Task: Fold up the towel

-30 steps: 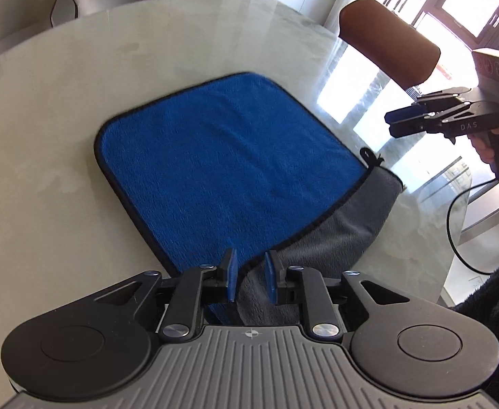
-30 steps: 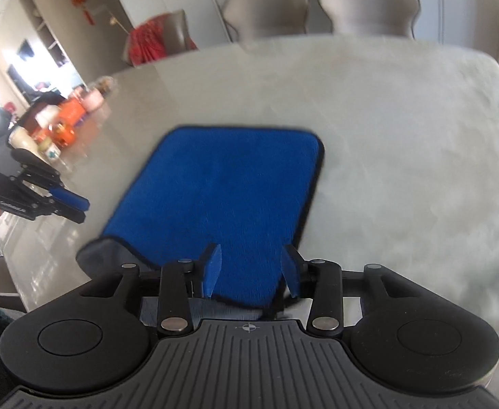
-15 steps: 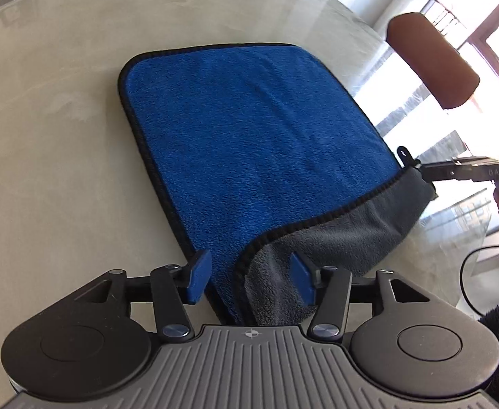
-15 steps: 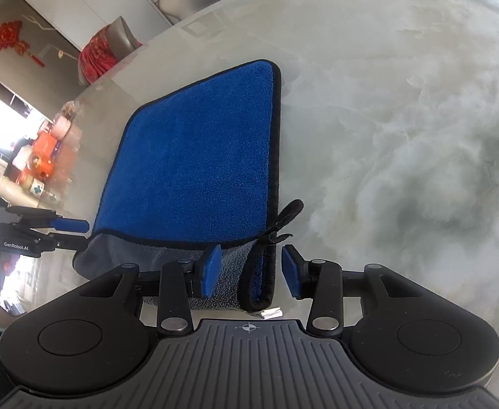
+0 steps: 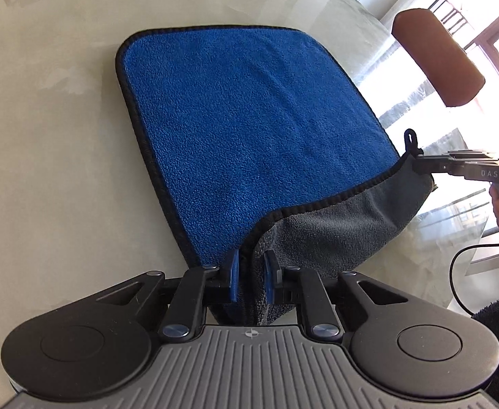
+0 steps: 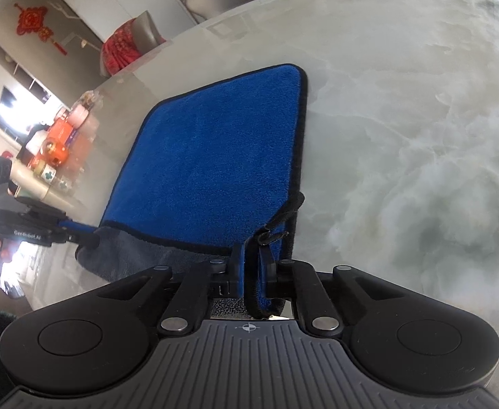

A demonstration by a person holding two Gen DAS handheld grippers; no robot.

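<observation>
Pinching one near corner of the towel [image 5: 249, 129] each, the left gripper [image 5: 251, 274] and right gripper [image 6: 251, 266] have their jaws narrowed onto its black-trimmed edge. Beyond the jaws, the towel lies blue side up on the table [image 6: 403, 119], its grey underside showing along the lifted near edge.

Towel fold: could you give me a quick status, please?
Left gripper shut on towel corner. Right gripper shut on the other near corner. Nothing in the way.
</observation>
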